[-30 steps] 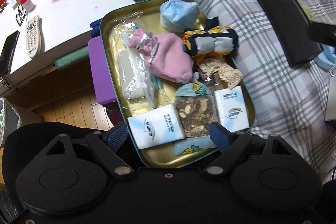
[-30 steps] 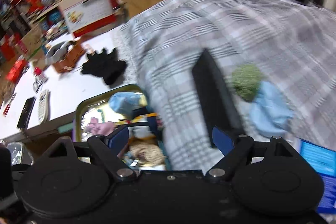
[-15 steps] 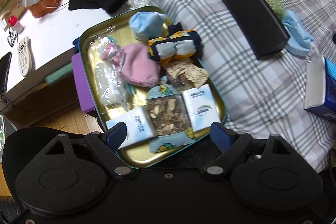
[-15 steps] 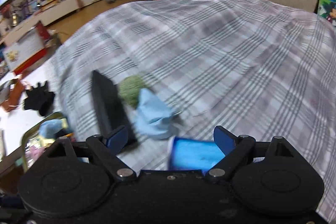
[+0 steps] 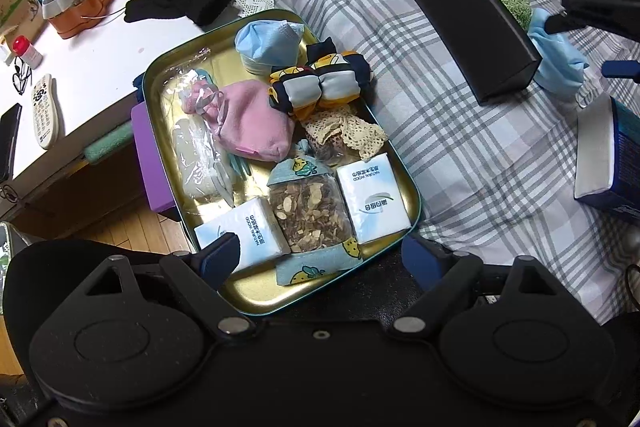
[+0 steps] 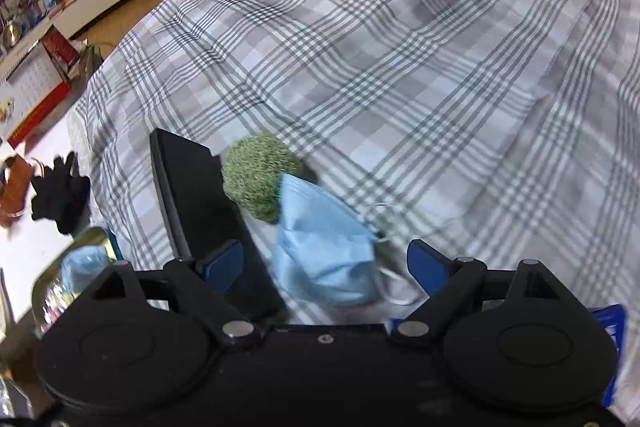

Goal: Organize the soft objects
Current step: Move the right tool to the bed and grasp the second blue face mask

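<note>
Right hand-held gripper, fingers spread, empty; blue face mask lies between them at lower centre, touching green pompom.

Your gold tray is sitting at the plaid bed's edge, packed with soft stuff: a pink pouch lying mid-tray, a balled-up blue face mask at the far end, a navy-yellow fabric bundle just beside it, some cream lace, two white tissue packs flanking a clear sachet of dried bits. Out on the blanket you're looking at a crumpled blue mask touching a fuzzy green ball.
</note>
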